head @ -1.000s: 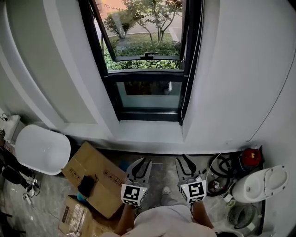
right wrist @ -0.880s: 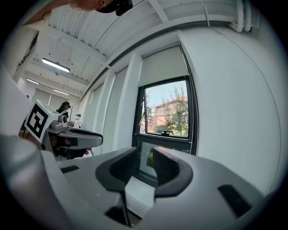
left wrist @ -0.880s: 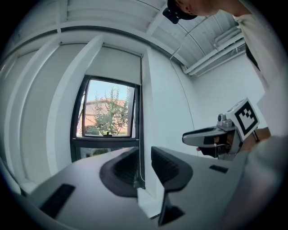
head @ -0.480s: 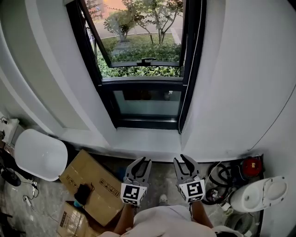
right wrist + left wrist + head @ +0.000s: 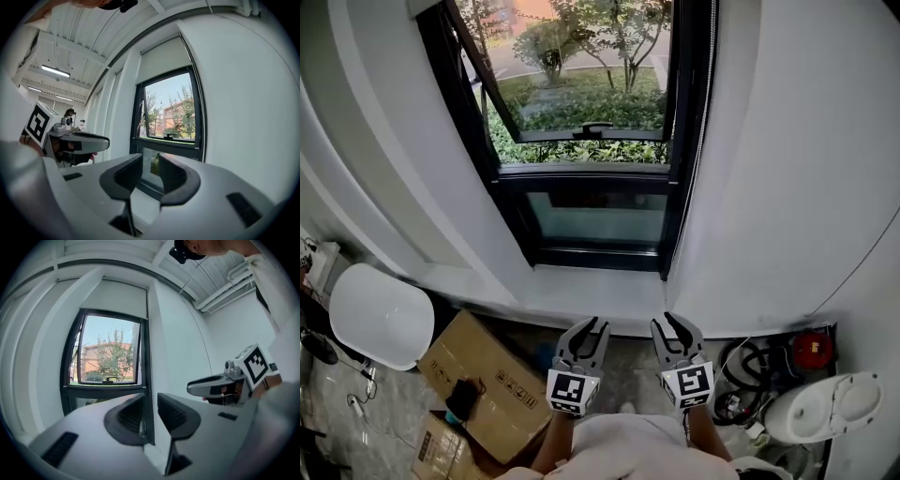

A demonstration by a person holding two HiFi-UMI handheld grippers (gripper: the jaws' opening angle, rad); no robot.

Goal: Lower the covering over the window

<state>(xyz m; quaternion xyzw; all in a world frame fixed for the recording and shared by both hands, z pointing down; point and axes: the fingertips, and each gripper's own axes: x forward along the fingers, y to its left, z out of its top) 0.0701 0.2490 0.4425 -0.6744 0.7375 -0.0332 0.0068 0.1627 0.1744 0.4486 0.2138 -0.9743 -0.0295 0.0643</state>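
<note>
While the left gripper (image 5: 588, 330) and the right gripper (image 5: 673, 323) hang side by side near the sill (image 5: 581, 291), jaws apart and empty, the roller blind (image 5: 115, 298) covers only the top of the window (image 5: 591, 122), well above both.

No legible text anywhere; only unreadable print on the cardboard box (image 5: 487, 352).

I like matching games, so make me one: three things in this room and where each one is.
Things:
1 white roller blind
2 brown cardboard box
3 red round thing

Places:
A on the floor at the left
B up at the top of the window
C on the floor at the right

Pairs: 1-B; 2-A; 3-C
</note>
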